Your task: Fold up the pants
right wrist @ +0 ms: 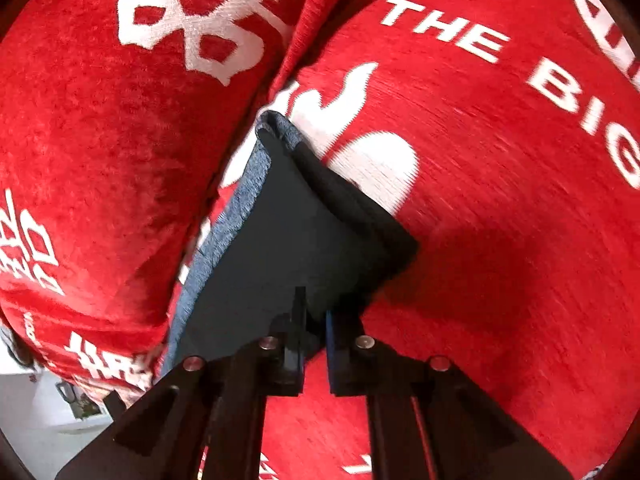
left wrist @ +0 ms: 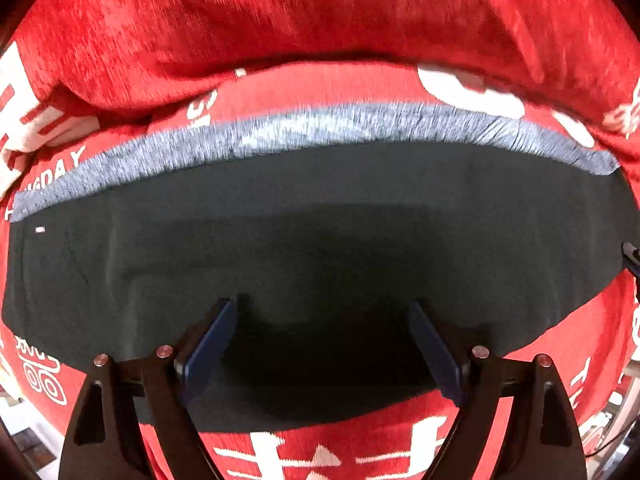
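The dark pants (left wrist: 320, 240) lie spread across a red cover (left wrist: 280, 12) printed with white letters, which looks like a sofa seat; their grey waistband (left wrist: 320, 130) runs along the far edge, tucked close to the back cushion (right wrist: 100, 160). In the left wrist view they form one flat, wide band with little wrinkling — by my reading already doubled at least once, though the layers cannot be counted. In the right wrist view a corner is lifted off the seat and curling — the right claw (right wrist: 316, 344) is clenched on that dark edge. The left claw (left wrist: 322, 340) hangs released just above the near edge, its pads (left wrist: 212, 340) wide apart with nothing gripped. What seems left: carry the pinched end across, lay it down and smooth the stack.
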`<state>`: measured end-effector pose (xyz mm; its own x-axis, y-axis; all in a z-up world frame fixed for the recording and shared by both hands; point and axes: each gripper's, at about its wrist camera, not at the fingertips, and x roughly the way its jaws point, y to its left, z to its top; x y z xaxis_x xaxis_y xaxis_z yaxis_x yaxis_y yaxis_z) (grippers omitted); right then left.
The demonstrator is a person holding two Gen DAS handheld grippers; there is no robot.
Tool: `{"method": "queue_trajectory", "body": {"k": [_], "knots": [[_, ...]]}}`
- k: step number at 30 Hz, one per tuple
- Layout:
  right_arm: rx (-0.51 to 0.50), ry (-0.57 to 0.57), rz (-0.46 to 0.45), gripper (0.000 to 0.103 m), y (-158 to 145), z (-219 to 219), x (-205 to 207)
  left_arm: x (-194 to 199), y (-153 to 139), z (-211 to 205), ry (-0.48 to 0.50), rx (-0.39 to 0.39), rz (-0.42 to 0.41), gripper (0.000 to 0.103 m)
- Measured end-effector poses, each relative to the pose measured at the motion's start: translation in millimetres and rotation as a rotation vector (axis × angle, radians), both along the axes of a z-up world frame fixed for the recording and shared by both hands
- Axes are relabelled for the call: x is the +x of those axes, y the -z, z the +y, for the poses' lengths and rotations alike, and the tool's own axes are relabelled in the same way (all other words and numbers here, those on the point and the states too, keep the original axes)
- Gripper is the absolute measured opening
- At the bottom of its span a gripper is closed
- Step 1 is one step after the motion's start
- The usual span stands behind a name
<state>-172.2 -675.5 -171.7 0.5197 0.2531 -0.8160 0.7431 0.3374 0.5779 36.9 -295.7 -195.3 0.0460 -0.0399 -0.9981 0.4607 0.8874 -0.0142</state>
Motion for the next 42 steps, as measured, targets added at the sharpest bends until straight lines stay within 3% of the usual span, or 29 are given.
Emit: {"method": "queue_trajectory", "body": {"k": [3, 10, 13, 19, 23, 26, 29, 30, 31, 35, 40, 41, 42], "knots": [[0.002, -0.025, 0.031, 0.009, 7.7, -0.2, -3.7, -7.9, 4.6, 2.7, 0.002, 0.004, -0.002, 0.089], [-0.067, -0.062, 0.018, 0.035, -33.7, 21.1, -9.3, -4.5, -17.8, 23.1, 0.003, 0.007, -0.015, 0.089], [-0.048, -0.100, 0.003, 0.049, -43.0, 53.5, -5.3, 10.7, -31.5, 46.1, -0.027, 0.003, -0.042, 0.089], [-0.006, -0.209, -0.077, 0.056, -40.5, 150.8, 34.7, 47.2, -48.0, 113.0, -0.054, 0.042, -0.140, 0.089], [0.140, -0.352, -0.151, 0.056, -19.9, 246.2, 77.3, 83.2, -44.4, 173.2, -0.086, 0.093, -0.194, 0.089], [0.222, -0.391, -0.178, 0.056, -1.0, 309.1, 97.5, 104.6, -40.6, 225.8, -0.107, 0.137, -0.243, 0.089], [0.278, -0.416, -0.167, 0.055, 19.9, 356.2, 113.2, 121.8, -16.9, 269.0, -0.122, 0.216, -0.255, 0.089], [0.307, -0.417, -0.174, 0.054, 27.3, 368.0, 118.3, 124.2, -8.5, 285.5, -0.131, 0.212, -0.231, 0.091], [0.321, -0.418, -0.181, 0.053, 31.2, 375.4, 119.9, 126.2, -2.9, 298.8, -0.144, 0.164, -0.208, 0.102], [0.307, -0.411, -0.185, 0.053, 38.4, 392.7, 126.6, 129.8, 3.9, 322.0, -0.165, 0.060, -0.173, 0.103], [0.301, -0.378, -0.172, 0.053, 40.6, 398.6, 137.8, 129.7, 7.5, 329.0, -0.149, 0.007, -0.173, 0.103], [0.303, -0.370, -0.164, 0.052, 40.3, 400.9, 143.6, 129.7, 7.5, 330.6, -0.146, -0.001, -0.168, 0.103], [0.303, -0.361, -0.138, 0.037, 39.9, 400.6, 148.5, 129.6, 7.7, 332.2, -0.139, -0.006, -0.162, 0.103]]}}
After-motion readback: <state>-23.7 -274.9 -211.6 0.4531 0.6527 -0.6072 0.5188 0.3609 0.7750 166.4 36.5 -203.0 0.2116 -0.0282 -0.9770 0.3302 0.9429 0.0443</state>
